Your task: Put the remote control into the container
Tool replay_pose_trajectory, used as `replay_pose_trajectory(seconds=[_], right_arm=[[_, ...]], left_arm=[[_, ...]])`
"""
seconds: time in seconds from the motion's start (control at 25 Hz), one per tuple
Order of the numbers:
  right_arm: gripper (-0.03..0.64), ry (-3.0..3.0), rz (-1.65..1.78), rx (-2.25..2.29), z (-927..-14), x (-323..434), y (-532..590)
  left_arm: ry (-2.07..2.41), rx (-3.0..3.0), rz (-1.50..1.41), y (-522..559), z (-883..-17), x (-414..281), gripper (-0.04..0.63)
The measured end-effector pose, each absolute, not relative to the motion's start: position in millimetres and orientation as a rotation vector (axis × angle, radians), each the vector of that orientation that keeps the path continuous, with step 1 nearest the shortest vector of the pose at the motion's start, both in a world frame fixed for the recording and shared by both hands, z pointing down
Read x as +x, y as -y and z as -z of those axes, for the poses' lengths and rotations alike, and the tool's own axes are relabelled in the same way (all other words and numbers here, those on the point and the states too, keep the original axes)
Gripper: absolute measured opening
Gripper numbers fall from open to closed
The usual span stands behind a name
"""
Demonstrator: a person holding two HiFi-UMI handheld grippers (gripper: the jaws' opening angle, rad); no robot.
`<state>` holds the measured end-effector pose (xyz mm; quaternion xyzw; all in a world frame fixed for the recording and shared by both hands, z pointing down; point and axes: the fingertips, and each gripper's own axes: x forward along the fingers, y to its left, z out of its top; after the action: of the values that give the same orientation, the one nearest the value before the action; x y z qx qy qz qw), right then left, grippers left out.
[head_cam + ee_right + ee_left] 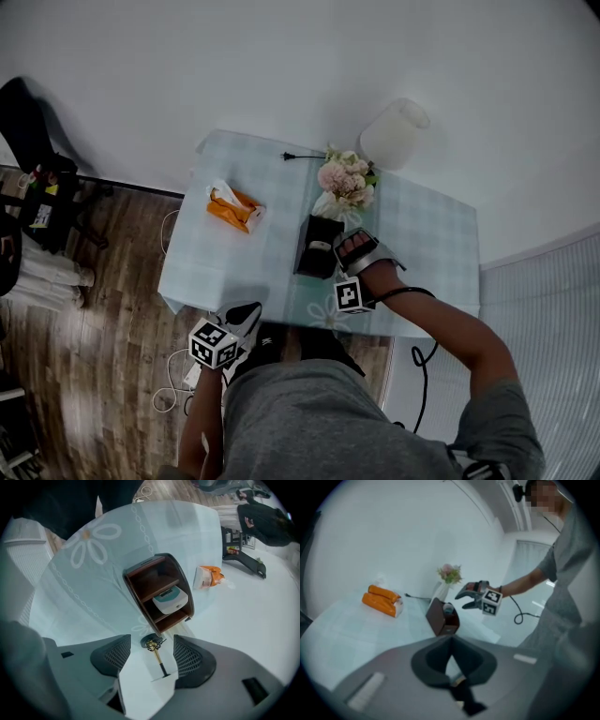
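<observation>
Low in the frame of the head view, the left gripper (242, 321) hangs off the table's near edge. Its fingers are pressed together on nothing and it is well clear of the action. Up toward centre frame, the right gripper (151, 654) sits just beside the brown container (152, 579), fingers spread wide with only tablecloth between them.

And there's the remote control (171, 599), lying in the container's middle compartment with one end poking out of the opening! By the look of it the drop is made, so the job in hand is a clean exit.

The smart play is to hold those fingers wide and draw straight back from the container's mouth, so no fingertip clips the rim or the remote's end.

The flowers (345, 176) stand close behind the container, so don't swing up-frame. Farther off on the table (422, 244), left of centre, lies the orange tissue pack (232, 208), out of harm's way.
</observation>
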<state>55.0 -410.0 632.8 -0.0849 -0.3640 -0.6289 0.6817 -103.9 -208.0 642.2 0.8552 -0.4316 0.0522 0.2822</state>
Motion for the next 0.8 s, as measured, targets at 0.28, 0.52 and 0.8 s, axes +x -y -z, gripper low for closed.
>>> replay_pose_trajectory(seconds=[0.28,0.52,0.8], right_arm=[[0.267,1.005,1.300,-0.037,-624,67,386],[0.267,1.161,1.189,0.069,-619,73,365],[0.265,1.340,0.993,0.182,-626,88,349]], left_arm=[[1.095,2.341,-0.194,220,-636,-92,0.000],[1.046,2.395,-0.249,230,-626,-83,0.000],[1.028,2.444,-0.265,243,-611,-77,0.000]])
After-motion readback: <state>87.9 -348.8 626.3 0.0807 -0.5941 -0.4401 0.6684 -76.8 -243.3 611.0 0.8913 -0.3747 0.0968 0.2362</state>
